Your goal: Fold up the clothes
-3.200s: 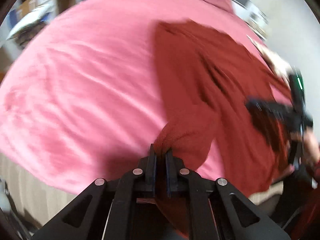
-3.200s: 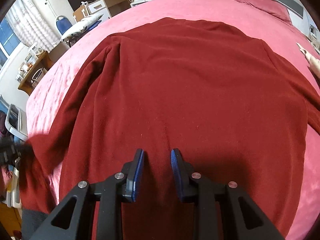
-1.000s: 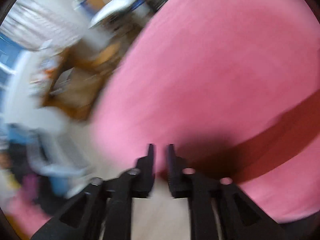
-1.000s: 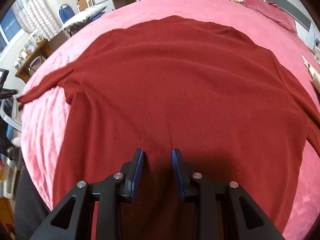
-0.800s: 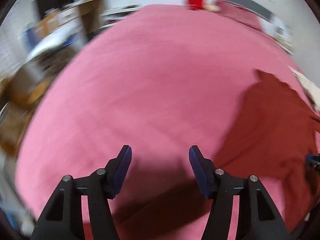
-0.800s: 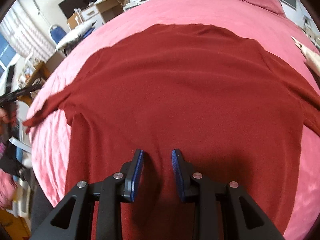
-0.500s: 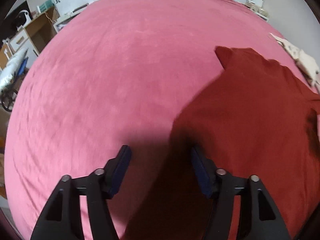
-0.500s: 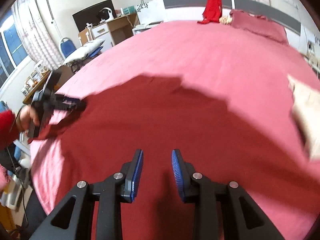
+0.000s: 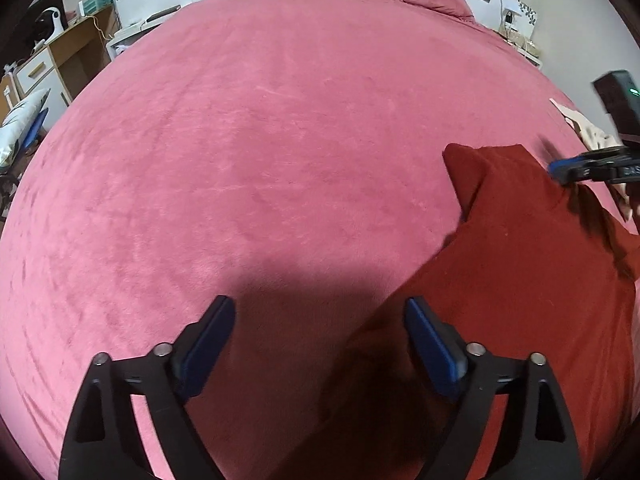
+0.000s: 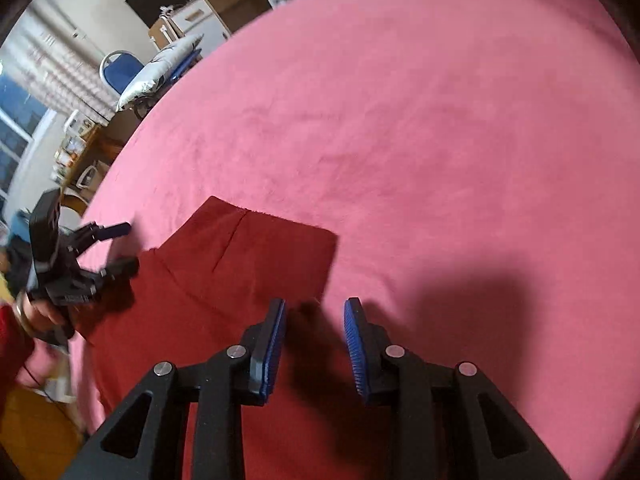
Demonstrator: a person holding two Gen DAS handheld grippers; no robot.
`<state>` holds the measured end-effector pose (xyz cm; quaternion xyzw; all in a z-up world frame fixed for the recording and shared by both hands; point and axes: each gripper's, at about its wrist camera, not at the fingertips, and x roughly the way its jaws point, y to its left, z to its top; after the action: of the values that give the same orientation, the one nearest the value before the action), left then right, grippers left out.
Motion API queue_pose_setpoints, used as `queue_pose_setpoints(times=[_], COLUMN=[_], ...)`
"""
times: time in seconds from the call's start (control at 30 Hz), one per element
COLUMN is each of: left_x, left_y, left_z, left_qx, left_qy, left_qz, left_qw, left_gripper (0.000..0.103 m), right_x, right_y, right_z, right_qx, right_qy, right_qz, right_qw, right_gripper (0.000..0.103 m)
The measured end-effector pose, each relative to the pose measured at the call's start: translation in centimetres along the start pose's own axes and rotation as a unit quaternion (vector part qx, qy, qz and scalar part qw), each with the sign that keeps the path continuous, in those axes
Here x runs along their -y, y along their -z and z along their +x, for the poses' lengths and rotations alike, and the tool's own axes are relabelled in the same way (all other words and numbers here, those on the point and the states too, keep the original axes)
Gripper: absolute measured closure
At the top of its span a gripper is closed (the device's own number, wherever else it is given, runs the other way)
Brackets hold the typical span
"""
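A: Where is the left gripper (image 9: 316,344)?
B: Over the pink bed cover (image 9: 280,140), jaws opening wide and holding nothing.
A: And the dark red garment (image 9: 520,280)?
B: Flat on the cover's near right part, its long axis running away toward a far corner.
A: The right gripper (image 10: 314,344)?
B: Partly open above the cloth, empty.

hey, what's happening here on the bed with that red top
A person is folding a dark red garment laid on a pink bedspread, with a two-finger gripper in each hand. Neither gripper grips cloth. The left gripper is opening its jaws over the garment's edge, with nothing pinched between them. The right gripper hovers open over the garment's other side, near a folded corner. The fold looks only partly done.
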<state>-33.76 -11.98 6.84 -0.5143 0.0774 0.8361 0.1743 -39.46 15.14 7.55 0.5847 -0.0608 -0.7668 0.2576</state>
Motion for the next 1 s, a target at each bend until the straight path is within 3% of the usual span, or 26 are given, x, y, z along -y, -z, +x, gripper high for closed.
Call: queue_pose_setpoints(times=[0.1, 0.17, 0.2, 0.23, 0.3, 0.33, 0.4, 0.53, 0.6, 0.67, 0.7, 0.77, 0.83, 0.87, 0.9, 0.97, 1.0], left_x=[1.2, 2.0, 2.3, 2.8, 4.1, 4.7, 5.4, 3.6, 2.6, 1.5, 0.7, -0.4, -0.7, -0.6, -0.2, 0.9, 1.0], left_y=[-0.5, -1.1, -1.3, -1.7, -2.8, -3.5, -4.9, -9.0, -10.4, -10.2, -9.5, -8.0, -5.9, -4.8, -3.7, -1.7, -1.2], left_z=[0.7, 1.1, 1.1, 0.9, 0.8, 1.0, 1.2, 1.4, 1.3, 0.1, -1.2, -3.3, -5.5, -6.3, -6.3, -3.8, -2.5], left_qx=[-0.005, -0.001, 0.003, 0.011, 0.015, 0.017, 0.030, 0.050, 0.059, 0.081, 0.096, 0.123, 0.138, 0.138, 0.129, 0.067, 0.044], left_qy=[-0.033, -0.048, -0.048, -0.042, -0.033, -0.039, -0.070, -0.101, -0.108, -0.113, -0.105, -0.052, 0.003, 0.016, 0.010, -0.043, -0.070], left_qz=[0.031, 0.052, 0.061, 0.073, 0.096, 0.105, 0.112, 0.063, 0.044, 0.028, 0.013, -0.021, -0.035, -0.032, -0.019, 0.038, 0.065], left_qw=[0.9990, 0.9975, 0.9970, 0.9964, 0.9947, 0.9936, 0.9908, 0.9916, 0.9914, 0.9899, 0.9897, 0.9908, 0.9899, 0.9897, 0.9914, 0.9961, 0.9945], left_gripper=[0.007, 0.009, 0.025, 0.038, 0.089, 0.102, 0.102, 0.102, 0.101, 0.100, 0.100, 0.097, 0.084, 0.069, 0.051, 0.044, 0.041], right_x=[0.7, 0.1, -0.4, -0.9, -1.7, -2.0, -2.4, -1.5, -0.7, -0.8, -1.0, -2.3, -3.6, -4.4, -5.1, -6.3, -6.5], right_y=[-0.6, -0.8, -1.0, -1.1, -1.5, -1.7, -2.3, -3.5, -3.6, -2.6, -1.9, 0.0, 2.3, 3.5, 4.4, 5.6, 5.7], right_z=[1.4, 1.3, 1.1, 0.5, -1.5, -2.4, -3.9, -7.5, -8.3, -7.9, -7.4, -6.1, -4.5, -3.5, -2.3, 0.8, 1.9], right_qx=[-0.016, -0.011, -0.008, 0.007, 0.062, 0.086, 0.122, 0.189, 0.193, 0.183, 0.177, 0.164, 0.145, 0.132, 0.116, 0.077, 0.070], right_qy=[-0.024, -0.003, 0.016, 0.031, 0.038, 0.045, 0.069, 0.109, 0.089, 0.039, 0.008, -0.044, -0.072, -0.075, -0.063, -0.014, 0.022], right_qz=[0.049, 0.032, 0.017, 0.004, -0.008, -0.011, -0.009, 0.018, 0.032, 0.032, 0.033, 0.030, 0.010, -0.007, -0.028, -0.070, -0.082], right_qw=[0.998, 0.999, 1.000, 0.999, 0.997, 0.995, 0.990, 0.976, 0.977, 0.982, 0.984, 0.985, 0.987, 0.988, 0.991, 0.994, 0.994], right_gripper=[0.063, 0.083, 0.100, 0.100, 0.100, 0.100, 0.103, 0.103, 0.100, 0.092, 0.080, 0.078, 0.078, 0.078, 0.078, 0.080, 0.090])
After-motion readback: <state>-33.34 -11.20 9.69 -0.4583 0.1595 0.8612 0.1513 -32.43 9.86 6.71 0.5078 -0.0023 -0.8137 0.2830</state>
